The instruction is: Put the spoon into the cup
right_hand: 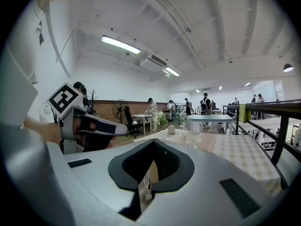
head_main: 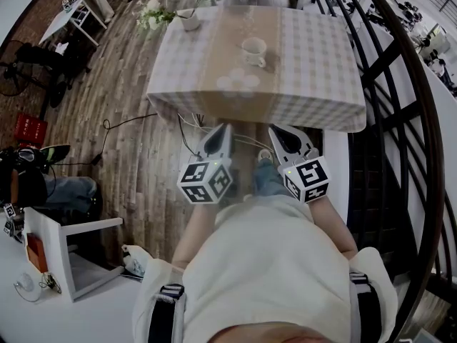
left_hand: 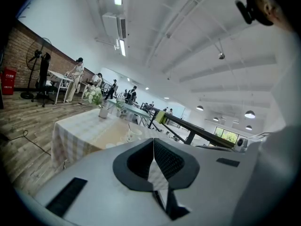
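A white cup (head_main: 253,50) stands on its saucer in the middle of the checked-cloth table (head_main: 321,84), well beyond both grippers. In the right gripper view the cup (right_hand: 193,138) shows a thin line at its rim that may be the spoon; I cannot tell for sure. My left gripper (head_main: 223,128) and right gripper (head_main: 275,130) hover side by side short of the table's near edge, above the person's legs. Both are shut and hold nothing. The left gripper (left_hand: 154,140) points at the table, as does the right gripper (right_hand: 154,142).
A vase of white flowers (head_main: 187,18) stands at the table's far left corner. A black metal railing (head_main: 389,120) runs along the right. Cables (head_main: 118,123) lie on the wooden floor, and a white chair (head_main: 64,249) stands at the lower left. People and tables fill the background.
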A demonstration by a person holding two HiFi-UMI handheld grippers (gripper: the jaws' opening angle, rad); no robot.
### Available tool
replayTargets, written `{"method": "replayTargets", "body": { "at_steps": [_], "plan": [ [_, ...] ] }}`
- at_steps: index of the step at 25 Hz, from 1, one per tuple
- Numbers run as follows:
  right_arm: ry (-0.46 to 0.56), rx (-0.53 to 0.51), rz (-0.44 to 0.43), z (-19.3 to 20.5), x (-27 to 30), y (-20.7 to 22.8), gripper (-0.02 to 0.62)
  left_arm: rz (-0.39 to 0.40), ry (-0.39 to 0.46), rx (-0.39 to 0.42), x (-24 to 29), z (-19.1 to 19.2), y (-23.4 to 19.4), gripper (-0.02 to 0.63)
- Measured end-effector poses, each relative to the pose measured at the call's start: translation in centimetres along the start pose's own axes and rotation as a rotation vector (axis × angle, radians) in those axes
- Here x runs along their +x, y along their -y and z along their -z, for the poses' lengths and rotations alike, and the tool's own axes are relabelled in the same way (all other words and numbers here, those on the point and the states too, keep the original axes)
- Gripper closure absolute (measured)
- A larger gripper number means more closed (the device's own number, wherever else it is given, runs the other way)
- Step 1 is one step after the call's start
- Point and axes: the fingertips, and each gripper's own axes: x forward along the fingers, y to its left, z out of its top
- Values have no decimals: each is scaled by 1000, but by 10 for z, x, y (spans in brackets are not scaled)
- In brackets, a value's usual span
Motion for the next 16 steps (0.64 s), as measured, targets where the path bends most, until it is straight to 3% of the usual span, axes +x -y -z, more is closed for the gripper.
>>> {"method": "replayTargets", "body": {
  "at_steps": [16],
  "plan": [
    [6,6,-3,-2,9,-4,595,-5,11,-5,-2,-5,-10,601]
  ]
}}
